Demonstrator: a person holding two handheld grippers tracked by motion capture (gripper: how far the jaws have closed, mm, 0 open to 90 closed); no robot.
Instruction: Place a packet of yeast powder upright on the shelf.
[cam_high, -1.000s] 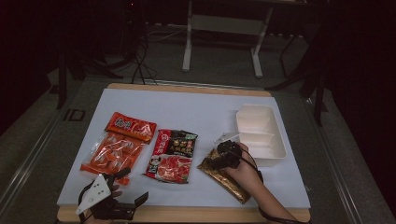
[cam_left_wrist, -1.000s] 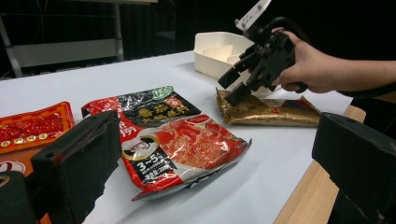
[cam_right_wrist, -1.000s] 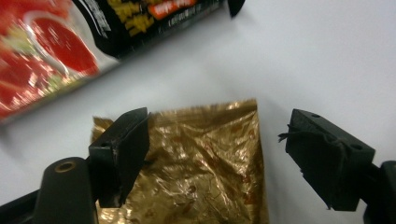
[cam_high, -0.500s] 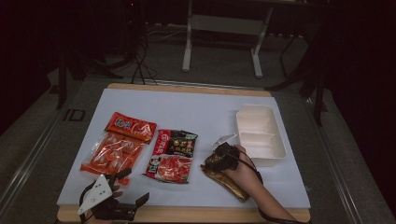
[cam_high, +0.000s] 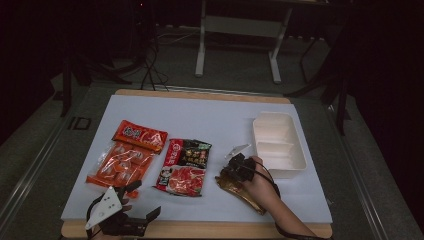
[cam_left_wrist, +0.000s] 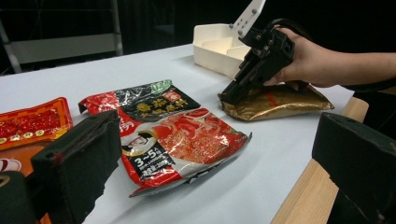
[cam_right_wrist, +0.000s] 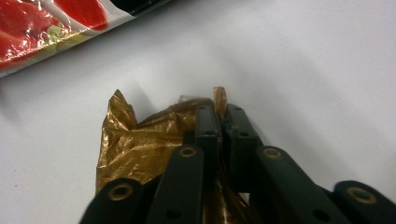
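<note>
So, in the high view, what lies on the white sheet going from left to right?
orange snack packet → red and black soup-base packet → gold foil pouch, its edge pinched by the right gripper → white divided tray.

A: Any readable text?
B: Red-and-black pouch (cam_left_wrist: 163, 130) carries "3~5" with "200g" under it, white on a dark patch. Large Chinese characters on its black band, not legible.
A: Anything else?
B: Floor marking (cam_high: 80, 123) left of the table reads "ID".
</note>
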